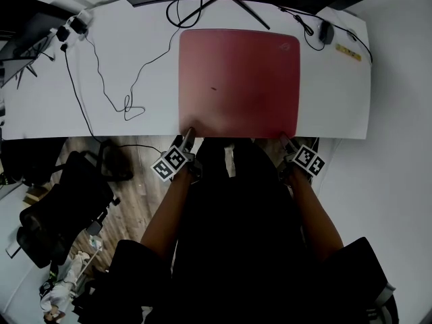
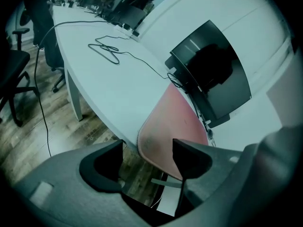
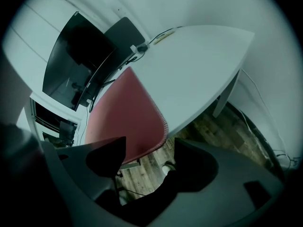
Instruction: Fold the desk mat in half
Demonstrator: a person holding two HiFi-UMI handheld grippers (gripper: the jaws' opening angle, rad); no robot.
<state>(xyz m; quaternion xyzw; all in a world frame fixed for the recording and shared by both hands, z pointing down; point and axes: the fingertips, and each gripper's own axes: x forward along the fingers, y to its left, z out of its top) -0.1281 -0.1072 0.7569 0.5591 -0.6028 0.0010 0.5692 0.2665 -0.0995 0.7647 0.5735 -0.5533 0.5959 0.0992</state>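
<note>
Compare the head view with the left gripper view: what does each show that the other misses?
Head view only: the whole mat, the right gripper at its near right corner, a mouse. Left gripper view only: the left gripper with fingers apart and the mat's near left corner between them, the monitor screen, a table leg. Both: red mat, white table, looped cable.

Dim, even light; strong fisheye warping, dark vignetted corners, soft edges.
</note>
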